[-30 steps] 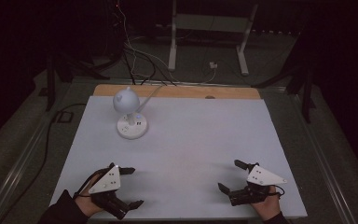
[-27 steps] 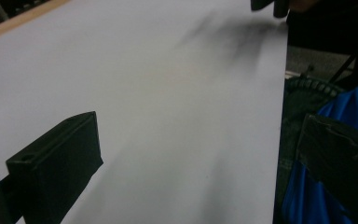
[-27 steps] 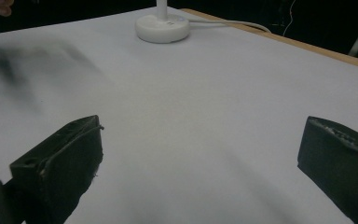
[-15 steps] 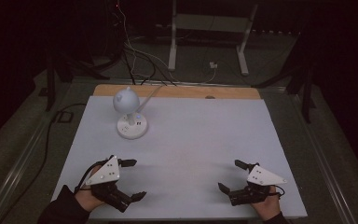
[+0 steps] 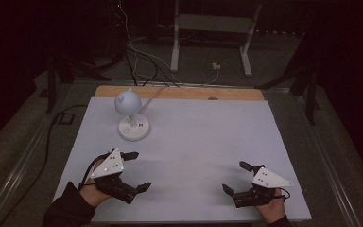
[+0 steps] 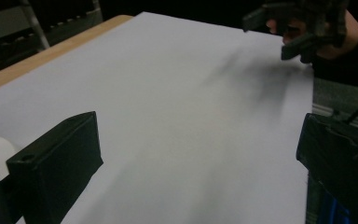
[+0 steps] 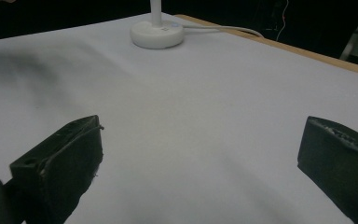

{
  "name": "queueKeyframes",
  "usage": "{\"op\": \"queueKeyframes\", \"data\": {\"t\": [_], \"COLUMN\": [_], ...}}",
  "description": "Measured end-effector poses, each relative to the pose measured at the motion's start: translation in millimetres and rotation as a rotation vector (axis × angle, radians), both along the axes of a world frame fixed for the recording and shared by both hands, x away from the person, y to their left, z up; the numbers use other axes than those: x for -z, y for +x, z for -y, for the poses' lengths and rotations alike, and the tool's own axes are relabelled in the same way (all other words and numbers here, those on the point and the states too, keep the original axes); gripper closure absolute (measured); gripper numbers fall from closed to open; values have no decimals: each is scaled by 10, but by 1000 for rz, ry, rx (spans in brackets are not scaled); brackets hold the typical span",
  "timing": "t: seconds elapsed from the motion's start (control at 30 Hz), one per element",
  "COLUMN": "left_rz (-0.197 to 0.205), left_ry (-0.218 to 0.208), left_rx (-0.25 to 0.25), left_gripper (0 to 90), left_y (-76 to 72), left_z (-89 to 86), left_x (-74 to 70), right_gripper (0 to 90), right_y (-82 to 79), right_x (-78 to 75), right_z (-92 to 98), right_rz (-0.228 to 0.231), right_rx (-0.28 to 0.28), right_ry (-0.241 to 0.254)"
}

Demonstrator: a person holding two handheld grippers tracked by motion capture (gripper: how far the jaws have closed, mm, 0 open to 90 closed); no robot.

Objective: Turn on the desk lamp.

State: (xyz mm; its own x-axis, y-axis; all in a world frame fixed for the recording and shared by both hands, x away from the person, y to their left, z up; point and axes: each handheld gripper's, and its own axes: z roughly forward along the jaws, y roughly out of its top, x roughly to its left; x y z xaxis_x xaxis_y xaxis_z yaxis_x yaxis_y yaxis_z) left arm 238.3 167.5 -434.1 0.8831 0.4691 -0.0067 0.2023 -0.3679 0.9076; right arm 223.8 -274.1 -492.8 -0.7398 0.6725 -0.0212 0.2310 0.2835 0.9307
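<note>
A small white desk lamp (image 5: 132,118) with a round head and round base stands at the back left of the white table (image 5: 203,137). My left gripper (image 5: 139,171) hovers at the front left, just in front of the lamp, open and holding nothing. My right gripper (image 5: 235,177) is at the front right, also open and holding nothing. In the left gripper view the open jaws of the left gripper (image 6: 196,158) frame bare table, with the right gripper (image 6: 307,23) far off. The right gripper view looks between the open jaws of the right gripper (image 7: 200,158) toward the lamp base (image 7: 157,35).
The lamp's white cable (image 5: 153,94) runs off the back edge over a wooden strip (image 5: 184,92). Behind the table are dark floor, loose cables (image 5: 137,56) and a white metal stand (image 5: 210,38). The table's middle is bare white surface.
My left gripper has shifted a little forward and to the right, toward the lamp, with its jaws still apart. The right gripper has stayed where it was.
</note>
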Motion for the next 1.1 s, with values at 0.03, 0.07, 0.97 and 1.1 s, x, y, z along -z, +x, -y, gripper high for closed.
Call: {"op": "queueKeyframes", "data": {"t": [0.03, 0.07, 0.97, 1.1], "left_rz": [6, 12, 46, 41], "left_ry": [4, 9, -50, -33], "left_rx": [-4, -9, -283, -341], "left_gripper": [4, 4, 4, 4], "left_y": [12, 22, 442, 503], "left_z": [2, 6, 32, 78], "left_x": [-9, -17, -155, -118], "right_gripper": [0, 0, 0, 0], "right_y": [-4, -4, -1, -2], "right_x": [-2, -2, -1, -4], "right_z": [-1, -1, 16, 16], "right_rz": [2, 2, -2, -3], "right_rx": [0, 0, 2, 2], "right_ry": [-4, -4, 14, 17]}}
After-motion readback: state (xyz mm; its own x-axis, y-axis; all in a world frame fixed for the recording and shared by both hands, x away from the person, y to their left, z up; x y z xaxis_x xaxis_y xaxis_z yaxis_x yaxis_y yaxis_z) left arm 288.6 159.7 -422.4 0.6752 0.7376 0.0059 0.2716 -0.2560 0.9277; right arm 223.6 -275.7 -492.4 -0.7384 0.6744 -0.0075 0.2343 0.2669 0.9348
